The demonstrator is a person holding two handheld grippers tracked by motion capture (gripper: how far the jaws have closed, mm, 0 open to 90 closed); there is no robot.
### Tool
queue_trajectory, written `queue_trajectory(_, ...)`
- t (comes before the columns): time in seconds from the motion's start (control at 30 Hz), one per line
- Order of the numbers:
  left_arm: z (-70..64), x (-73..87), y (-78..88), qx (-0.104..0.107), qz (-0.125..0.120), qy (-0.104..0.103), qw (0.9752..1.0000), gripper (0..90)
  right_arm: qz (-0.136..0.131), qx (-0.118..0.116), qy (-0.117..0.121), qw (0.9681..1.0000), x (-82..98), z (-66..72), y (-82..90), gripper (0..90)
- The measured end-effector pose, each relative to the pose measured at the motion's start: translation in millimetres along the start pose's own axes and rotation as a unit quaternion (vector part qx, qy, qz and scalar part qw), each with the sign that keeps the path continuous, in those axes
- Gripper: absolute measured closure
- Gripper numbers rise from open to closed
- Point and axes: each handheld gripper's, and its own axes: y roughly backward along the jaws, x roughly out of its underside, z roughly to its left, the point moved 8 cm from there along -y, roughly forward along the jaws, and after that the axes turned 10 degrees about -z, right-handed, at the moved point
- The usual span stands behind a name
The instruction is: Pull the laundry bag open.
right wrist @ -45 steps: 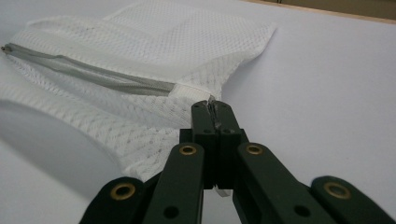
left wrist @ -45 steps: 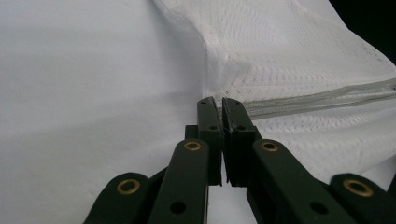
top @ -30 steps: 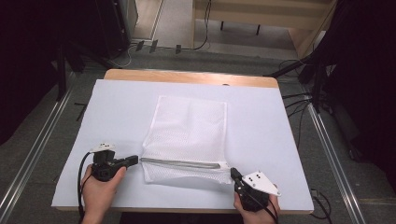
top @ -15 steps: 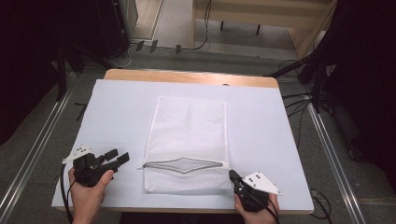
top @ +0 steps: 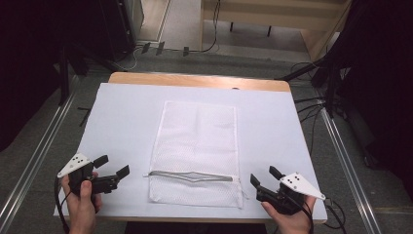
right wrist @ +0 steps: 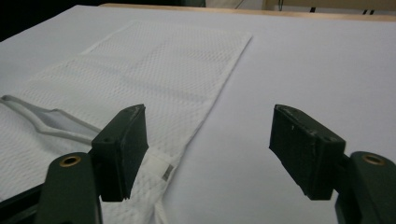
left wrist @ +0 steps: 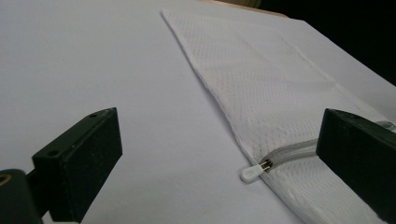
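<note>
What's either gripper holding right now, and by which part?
Nothing. The left gripper and right gripper have both just opened and stand clear of the white mesh zip bag, which lies flat on the white table cover.

High view: even overhead light, white table cover (top: 122, 122) bright, no glare. Surroundings dark, near black at 9 and 3 o'clock; floor strip at 12 o'clock dimly lit. Picture soft, low detail. Shadows faint, short, under mesh bag (top: 197, 146) edge. Left gripper view: bluish cast, near jaws blurred, bag weave sharp mid-frame, black corner at 2 o'clock. Right gripper view: cover slightly washed out toward 1 o'clock, jaws soft, dim at 10 o'clock.
</note>
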Motion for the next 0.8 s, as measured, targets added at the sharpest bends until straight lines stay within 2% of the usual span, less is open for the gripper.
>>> queue_trajectory(0.1,0.4,0.2,0.4,-0.007,-0.001,-0.019,0.9998,0.0,-0.009,-0.002,-0.007,0.9999,-4.4,-11.1,3.3,27.4)
queue_trajectory(0.23,0.7,0.6,-0.9,-0.001,-0.001,-0.046,0.9989,0.0,-0.019,-0.005,-0.021,0.9996,-8.8,-28.0,9.1,24.8)
queue_trajectory(0.37,2.1,-1.5,-0.3,-0.002,-0.008,-0.071,0.9974,0.0,-0.021,0.018,-0.008,0.9996,-7.8,-47.0,12.7,23.3)
queue_trajectory(0.53,12.3,-1.1,3.2,-0.006,-0.008,-0.07,0.9975,0.0,-0.021,0.041,-0.009,0.9989,-4.6,-68.7,16.3,23.2)
queue_trajectory(0.8,26.3,-3.2,10.0,-0.019,-0.015,-0.066,0.9975,0.0,-0.029,0.057,-0.019,0.9978,-0.2,-102.3,27.7,23.5)
